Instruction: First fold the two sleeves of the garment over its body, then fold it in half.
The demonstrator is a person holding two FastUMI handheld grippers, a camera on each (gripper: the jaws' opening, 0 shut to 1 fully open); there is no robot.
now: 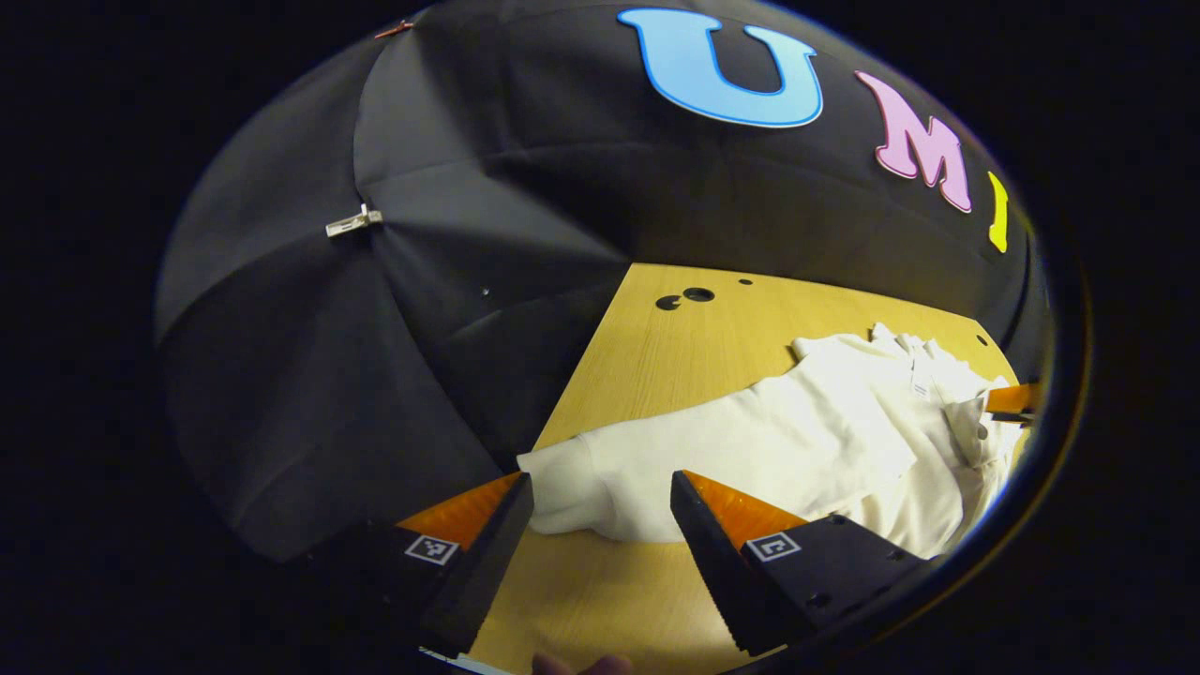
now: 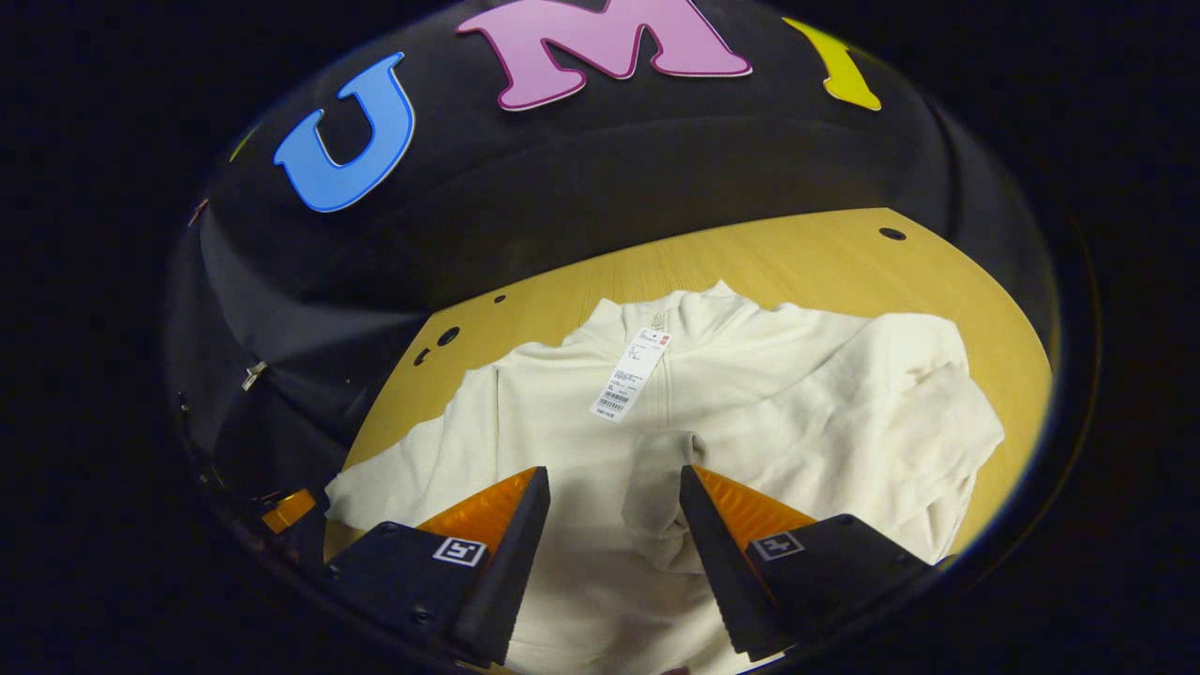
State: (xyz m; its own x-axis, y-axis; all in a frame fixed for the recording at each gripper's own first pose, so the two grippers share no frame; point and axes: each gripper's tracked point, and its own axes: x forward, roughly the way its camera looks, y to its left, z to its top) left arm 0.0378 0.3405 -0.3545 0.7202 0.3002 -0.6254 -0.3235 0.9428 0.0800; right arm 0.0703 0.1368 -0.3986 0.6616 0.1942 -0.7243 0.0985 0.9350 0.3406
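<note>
While the left gripper (image 1: 600, 487) hovers low over the wooden counter (image 1: 647, 347), its fingers (image 1: 703, 525) stand wide apart, empty, the white garment's (image 1: 806, 441) sleeve cuff (image 1: 562, 483) lying between them. At 3 o'clock, the other gripper peeks in.

From the right gripper view, the right gripper (image 2: 614, 483) hangs above the garment's front, fingers parted and holding nothing; a hang tag (image 2: 633, 372) lies at 12 o'clock, one folded sleeve (image 2: 900, 422) at 2 o'clock.
</note>
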